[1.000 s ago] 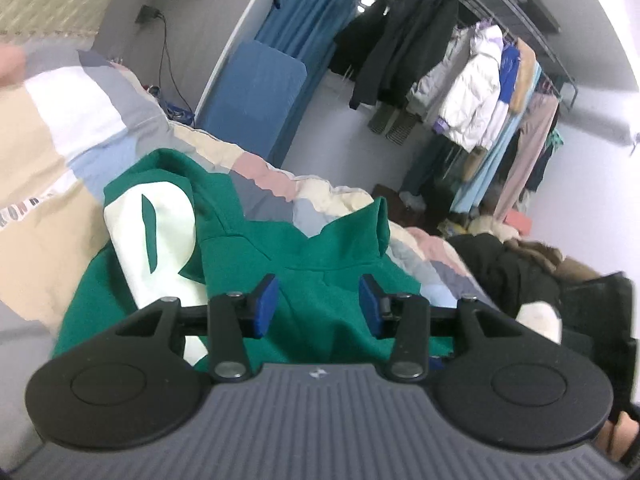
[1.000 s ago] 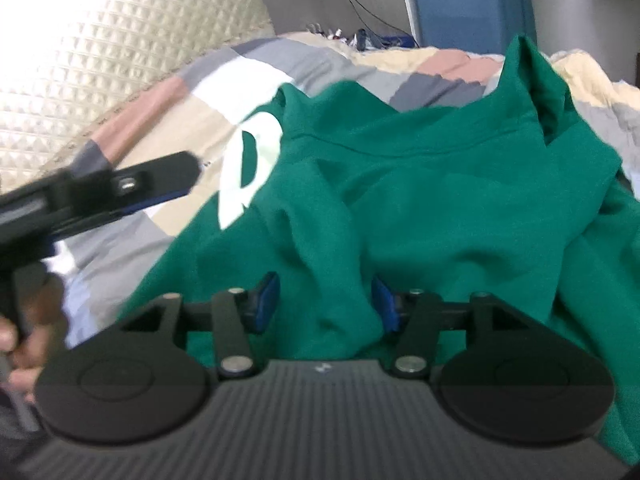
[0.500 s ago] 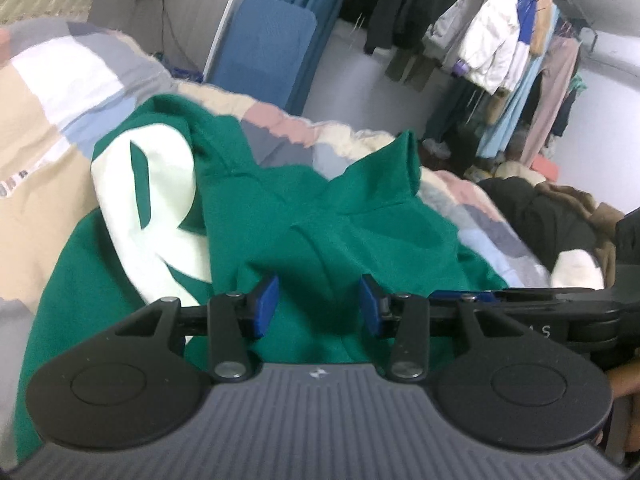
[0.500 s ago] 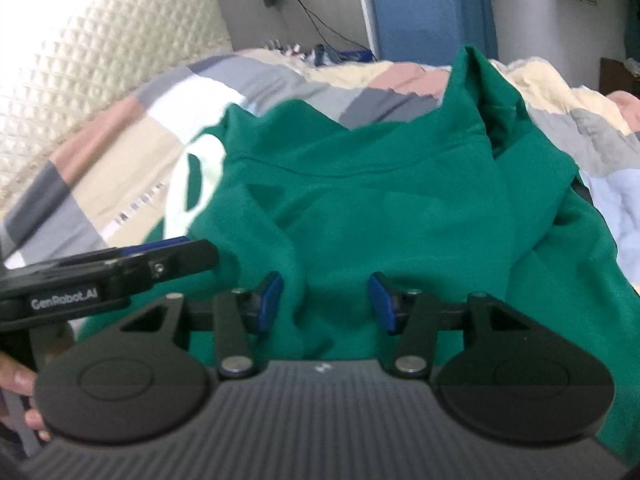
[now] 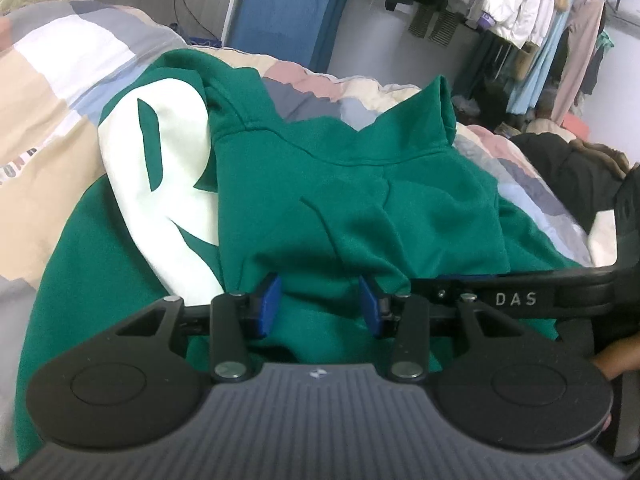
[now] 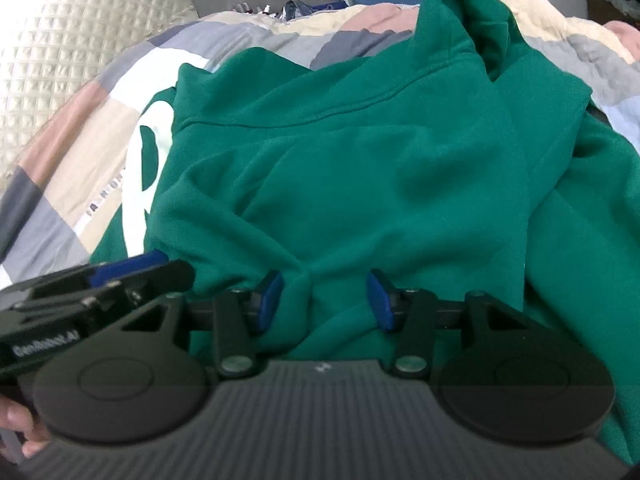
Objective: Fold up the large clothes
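Patchwork bedding in beige, grey, pink and white covered the bed [image 5: 48, 128], with a quilted headboard [image 6: 60, 52] at ten o'clock in the right wrist view and a rail of hanging coats [image 5: 512, 4] at one o'clock in the left wrist view. A blue board [image 5: 280, 12] leaned against the wall at twelve o'clock there. On the bedding lay the green hoodie [image 5: 360, 184], rumpled, its big white letter [image 5: 160, 184] at nine o'clock and a peak of fabric standing up at one o'clock.

Both tools pointed down at the near edge of the hoodie, side by side. The left gripper [image 5: 319, 304] had its blue fingers about half apart, green cloth bunched between them but no pinch visible. The right gripper [image 6: 323, 300] was about half apart too, its fingers closing around a raised fold, not pressing it.
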Demonstrator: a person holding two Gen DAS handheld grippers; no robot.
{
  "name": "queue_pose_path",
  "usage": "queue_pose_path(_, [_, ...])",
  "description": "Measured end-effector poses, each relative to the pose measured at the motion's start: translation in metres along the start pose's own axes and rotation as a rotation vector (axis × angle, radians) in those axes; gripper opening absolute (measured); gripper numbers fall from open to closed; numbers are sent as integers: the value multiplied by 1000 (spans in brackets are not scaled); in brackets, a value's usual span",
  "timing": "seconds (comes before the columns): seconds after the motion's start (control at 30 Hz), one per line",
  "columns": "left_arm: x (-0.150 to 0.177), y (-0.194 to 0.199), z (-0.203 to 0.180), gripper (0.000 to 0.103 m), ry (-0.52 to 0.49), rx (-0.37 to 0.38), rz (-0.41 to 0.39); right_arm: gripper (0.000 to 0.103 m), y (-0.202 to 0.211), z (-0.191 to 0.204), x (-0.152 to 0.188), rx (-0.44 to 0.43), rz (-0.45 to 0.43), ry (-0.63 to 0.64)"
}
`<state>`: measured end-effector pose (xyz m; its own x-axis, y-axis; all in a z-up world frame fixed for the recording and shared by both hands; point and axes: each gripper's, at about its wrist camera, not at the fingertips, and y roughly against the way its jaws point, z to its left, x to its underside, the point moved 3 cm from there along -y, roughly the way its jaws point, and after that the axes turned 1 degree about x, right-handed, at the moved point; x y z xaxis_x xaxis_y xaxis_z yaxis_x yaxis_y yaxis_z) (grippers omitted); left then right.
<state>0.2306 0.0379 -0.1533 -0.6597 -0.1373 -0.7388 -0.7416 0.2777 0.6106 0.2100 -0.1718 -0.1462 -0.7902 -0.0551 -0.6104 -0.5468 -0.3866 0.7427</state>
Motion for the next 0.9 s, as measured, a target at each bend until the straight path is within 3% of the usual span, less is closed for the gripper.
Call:
queue_pose_path(0.17, [-4,23,3,50,43,21,-18,51,36,3,-3,-8,-60,-34])
queue_pose_path(0.3, [-5,54,12,50,64,-16,-50,51,75,3,-3,40,-136,12])
queue_pose_path(0.43, [-9,79,33,52,118,-85,-61,52,109,-19,1,113,-186,-48])
queue_pose_path(0.57, [-9,98,62,54,220,-153,-48,78,136,-52,11,235,-218,-123])
queue_pose_path(0.63, [-9,102,79,59,264,-206,-31,84,142,-72,17,289,-218,-177])
queue_pose_path(0.73, [-3,102,106,61,345,-240,5,84,144,-105,29,358,-203,-327])
queue_pose_path(0.9, [20,91,138,62,466,-262,102,84,137,-144,42,364,-159,-561])
